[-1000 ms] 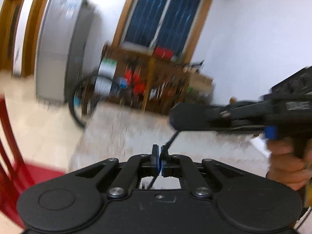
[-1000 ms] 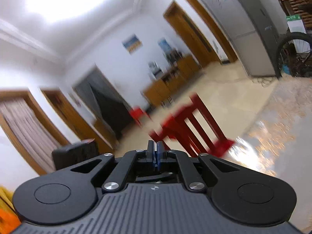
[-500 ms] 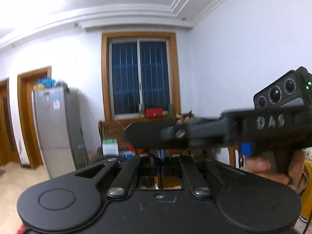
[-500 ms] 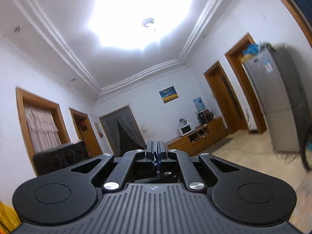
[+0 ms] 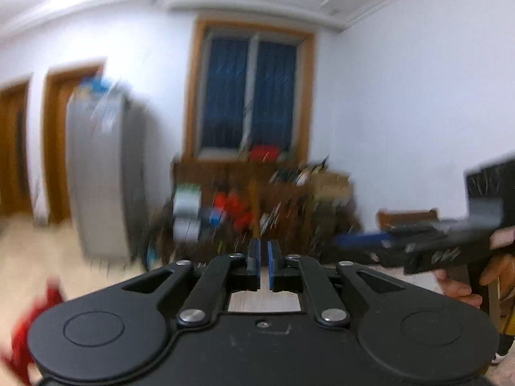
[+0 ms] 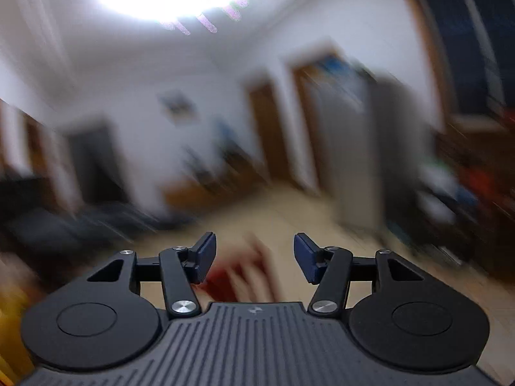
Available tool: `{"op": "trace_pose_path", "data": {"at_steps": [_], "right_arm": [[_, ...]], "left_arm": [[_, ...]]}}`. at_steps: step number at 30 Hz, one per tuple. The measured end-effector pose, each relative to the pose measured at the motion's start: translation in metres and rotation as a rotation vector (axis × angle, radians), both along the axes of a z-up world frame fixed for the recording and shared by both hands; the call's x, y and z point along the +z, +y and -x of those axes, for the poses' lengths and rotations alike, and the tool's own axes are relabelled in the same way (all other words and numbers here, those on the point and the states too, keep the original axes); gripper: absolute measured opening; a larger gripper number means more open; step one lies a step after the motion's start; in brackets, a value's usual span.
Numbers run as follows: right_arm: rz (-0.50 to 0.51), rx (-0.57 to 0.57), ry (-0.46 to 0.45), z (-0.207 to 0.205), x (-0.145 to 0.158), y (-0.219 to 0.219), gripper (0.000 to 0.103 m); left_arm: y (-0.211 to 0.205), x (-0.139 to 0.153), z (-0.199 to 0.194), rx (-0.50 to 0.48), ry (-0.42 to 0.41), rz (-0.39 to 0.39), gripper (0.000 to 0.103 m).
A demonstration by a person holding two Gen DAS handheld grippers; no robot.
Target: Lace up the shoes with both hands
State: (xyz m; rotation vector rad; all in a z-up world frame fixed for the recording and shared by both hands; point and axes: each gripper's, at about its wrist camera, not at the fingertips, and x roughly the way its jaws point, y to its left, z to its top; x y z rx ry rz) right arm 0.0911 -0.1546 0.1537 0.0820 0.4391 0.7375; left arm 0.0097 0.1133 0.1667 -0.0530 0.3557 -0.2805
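Note:
No shoe or lace shows in either view; both cameras look out across the room. My left gripper (image 5: 264, 249) has a narrow gap between its blue pads, its jaws are opening, and nothing is between them. In the left wrist view my right gripper (image 5: 360, 241) reaches in from the right, blurred, held by a person's hand (image 5: 466, 276). In its own view my right gripper (image 6: 254, 246) stands wide, its jaws opening, with nothing between its fingers.
A grey fridge (image 5: 103, 173) stands left of a cluttered wooden shelf (image 5: 257, 199) under a dark window (image 5: 251, 90). A red chair (image 6: 235, 276) shows blurred below the right gripper. A strip of pale tabletop (image 5: 264, 300) shows under the left gripper.
Both grippers have let go and opened; the left held a dark lace one second ago. The views swung up to the ceiling and back down toward the room, strongly blurred.

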Motion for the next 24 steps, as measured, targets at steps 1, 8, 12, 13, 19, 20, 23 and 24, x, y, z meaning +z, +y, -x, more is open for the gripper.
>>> {"op": "trace_pose_path", "data": {"at_steps": [1, 8, 12, 13, 19, 20, 23, 24], "right_arm": [[0.082, -0.071, 0.055, -0.008, -0.028, -0.01, 0.053], [0.34, -0.3, 0.403, -0.018, -0.188, -0.053, 0.036], [0.263, -0.26, 0.455, 0.0, -0.211, -0.045, 0.029], [0.23, -0.259, 0.467, 0.004, -0.213, -0.046, 0.024], [0.236, -0.204, 0.493, 0.048, -0.211, -0.041, 0.003], [0.259, -0.203, 0.485, 0.057, -0.211, -0.034, 0.003], [0.255, -0.243, 0.462, 0.074, -0.207, -0.027, 0.005], [0.222, -0.292, 0.462, 0.075, -0.206, -0.034, 0.007]], "left_arm": [[0.005, -0.027, -0.003, 0.027, 0.084, 0.004, 0.041], [-0.038, -0.175, -0.027, -0.086, 0.522, -0.1, 0.044], [-0.071, -0.207, -0.048, -0.203, 0.612, -0.131, 0.045], [-0.073, -0.208, -0.051, -0.214, 0.614, -0.141, 0.045], [-0.076, -0.206, -0.047, -0.253, 0.625, -0.167, 0.045], [-0.077, -0.208, -0.048, -0.257, 0.636, -0.163, 0.045], [-0.086, -0.21, -0.039, -0.267, 0.643, -0.194, 0.045], [-0.089, -0.212, -0.036, -0.273, 0.652, -0.199, 0.045]]}}
